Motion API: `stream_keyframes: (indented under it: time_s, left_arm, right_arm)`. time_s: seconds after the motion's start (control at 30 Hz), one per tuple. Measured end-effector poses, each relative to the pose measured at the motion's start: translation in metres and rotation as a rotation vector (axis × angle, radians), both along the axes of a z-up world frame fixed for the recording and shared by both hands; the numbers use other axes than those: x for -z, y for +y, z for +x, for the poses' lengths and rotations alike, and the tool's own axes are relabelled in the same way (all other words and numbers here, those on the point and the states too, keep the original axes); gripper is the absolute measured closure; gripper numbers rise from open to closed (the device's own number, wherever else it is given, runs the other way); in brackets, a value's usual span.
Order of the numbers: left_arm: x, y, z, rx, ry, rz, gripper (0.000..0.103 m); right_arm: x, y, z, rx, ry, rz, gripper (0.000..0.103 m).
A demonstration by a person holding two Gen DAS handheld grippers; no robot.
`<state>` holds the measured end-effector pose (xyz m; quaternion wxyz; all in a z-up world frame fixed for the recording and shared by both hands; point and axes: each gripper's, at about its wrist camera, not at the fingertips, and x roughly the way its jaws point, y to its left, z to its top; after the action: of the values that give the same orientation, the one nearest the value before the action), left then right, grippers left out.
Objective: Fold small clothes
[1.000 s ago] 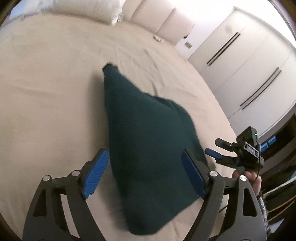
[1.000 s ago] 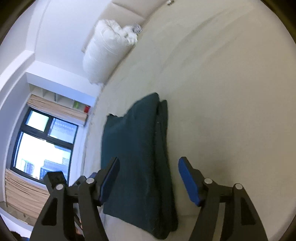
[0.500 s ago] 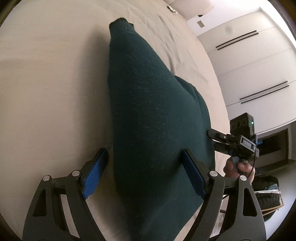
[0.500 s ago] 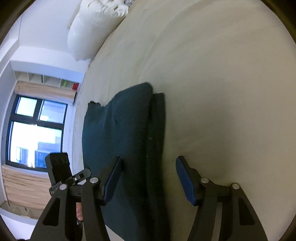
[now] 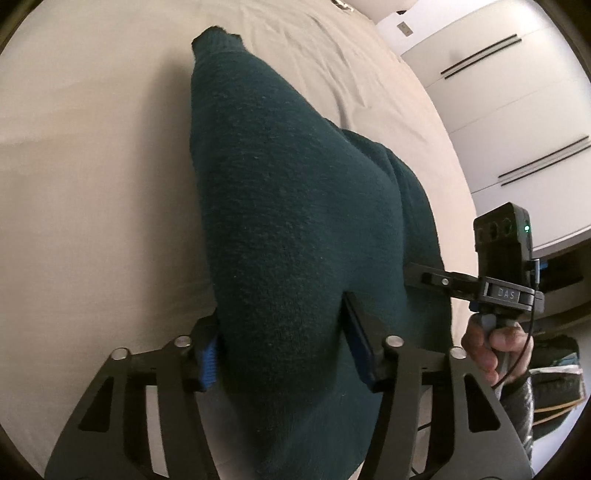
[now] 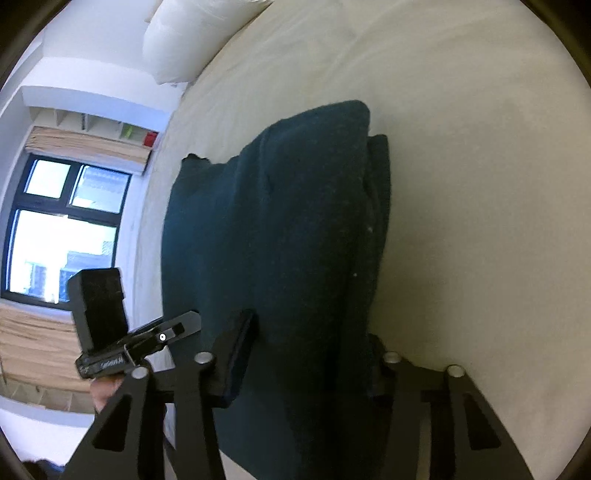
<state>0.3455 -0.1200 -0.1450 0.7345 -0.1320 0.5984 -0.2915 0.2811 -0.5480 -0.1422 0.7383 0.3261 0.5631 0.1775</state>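
A dark teal knitted garment point(image 5: 288, 206) lies folded lengthwise on a beige bed point(image 5: 85, 192). My left gripper point(image 5: 284, 350) has closed onto its near end, with the cloth bunched between both fingers and covering most of the blue pads. In the right wrist view the same garment point(image 6: 288, 229) shows a folded edge on its right. My right gripper point(image 6: 310, 354) is closed onto the near edge there, its right finger mostly hidden by cloth. Each gripper shows in the other's view, the right one point(image 5: 461, 284) and the left one point(image 6: 147, 343).
White pillows point(image 6: 184, 33) and a padded headboard lie at the far end of the bed. White wardrobe doors point(image 5: 517, 110) stand on the right of the left wrist view. A window point(image 6: 62, 236) and shelves show beyond the bed's left side.
Both grippers have come down and forward onto the garment's near end and closed from wide open onto the cloth. The garment now fills much more of both views.
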Motion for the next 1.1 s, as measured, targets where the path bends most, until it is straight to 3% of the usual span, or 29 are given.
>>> stream_keyframes:
  time_s: [0.07,0.23,0.47,0.6,0.8,1.1]
  left_arm:
    - [-0.006,-0.008,0.000,0.014,-0.014,0.025,0.061]
    - [-0.028,-0.011,-0.005,0.018,-0.051,0.051,0.066]
    - [-0.079,0.036,-0.038,-0.002,-0.122,0.041,0.066]
    - [-0.100,0.068,-0.067,-0.013,-0.151,0.065,0.066]
    - [-0.109,0.115,-0.109,-0.023,-0.182,0.102,0.066]
    - [-0.082,0.143,-0.135,-0.054,-0.152,0.128,0.065]
  right_arm:
    - [-0.006,0.009,-0.002,0.010,-0.014,-0.054,0.070]
    - [-0.042,0.039,-0.016,0.017,-0.075,-0.242,0.077]
    - [-0.105,0.101,-0.059,-0.024,-0.208,-0.274,0.078]
    - [-0.125,0.154,-0.087,-0.078,-0.263,-0.281,0.078]
    - [-0.117,0.216,-0.120,-0.131,-0.279,-0.245,0.078]
    - [-0.071,0.259,-0.132,-0.148,-0.210,-0.165,0.078]
